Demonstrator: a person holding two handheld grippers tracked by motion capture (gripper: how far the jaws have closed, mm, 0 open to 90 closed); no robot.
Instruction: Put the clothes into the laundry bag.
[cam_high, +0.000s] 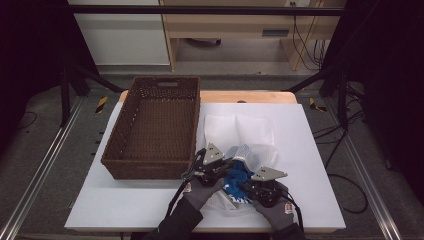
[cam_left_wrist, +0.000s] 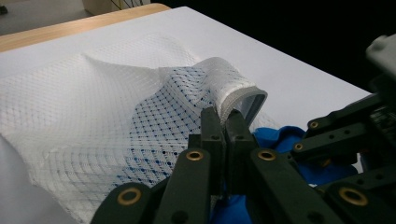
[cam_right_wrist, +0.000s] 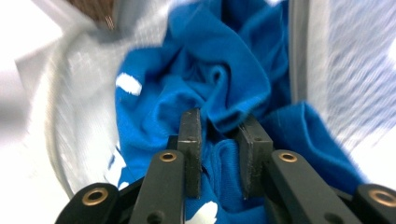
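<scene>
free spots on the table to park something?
Free: the white table strip in front of the brown wicker basket, and the right side beyond the white mesh laundry bag. Crowded: near edge, around both claws and the blue garment.

A brown wicker basket is sitting on the desk at its left side, with cables lying on the floor to the right.

Grey gloves, dark sleeves; each black claw has brass-ringed holes and a grey three-cornered plate.
</scene>
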